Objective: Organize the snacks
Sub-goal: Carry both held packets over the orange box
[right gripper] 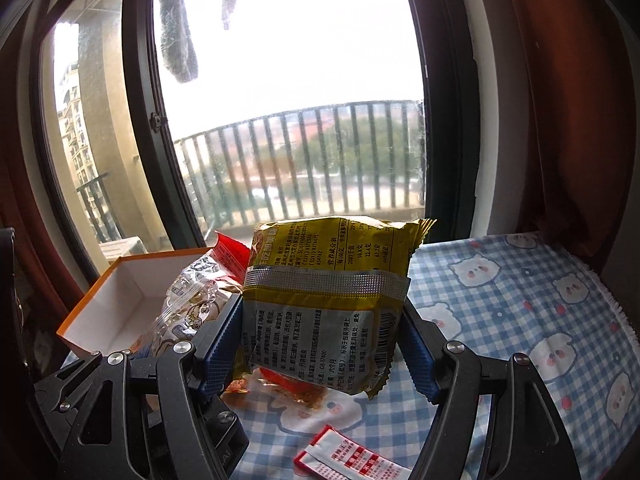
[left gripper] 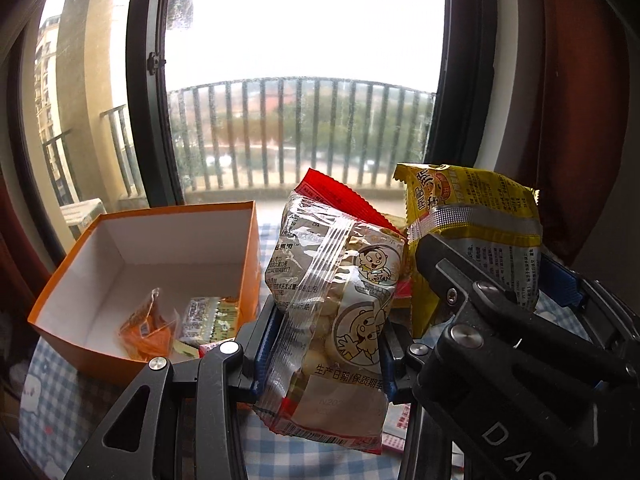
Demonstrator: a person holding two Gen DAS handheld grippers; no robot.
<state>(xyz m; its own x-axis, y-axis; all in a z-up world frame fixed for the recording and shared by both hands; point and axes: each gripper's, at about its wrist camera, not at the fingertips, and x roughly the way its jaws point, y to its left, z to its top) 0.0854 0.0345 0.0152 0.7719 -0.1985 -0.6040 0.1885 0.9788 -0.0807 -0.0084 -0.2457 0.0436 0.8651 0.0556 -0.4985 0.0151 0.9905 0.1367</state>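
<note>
Tongs [left gripper: 320, 344] grip snacks; box [left gripper: 60, 288] holds perhaps three packets [left gripper: 176, 324].

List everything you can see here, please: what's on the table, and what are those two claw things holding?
Clear snack bag: one, red-edged, cartoon print, clamped in left gripper.
Yellow snack packet: one, clamped in right gripper.
Orange box: one, white inside, open, left on the table.
Small packets in box: at least two, orange and yellow-green.
Red-white sachets: two, on the cloth below the right gripper.
Checked tablecloth: one, blue-white, bear print.
Window: behind, with balcony railing.
Left gripper: black, blue pads.
Right gripper: black, blue pads.
</note>
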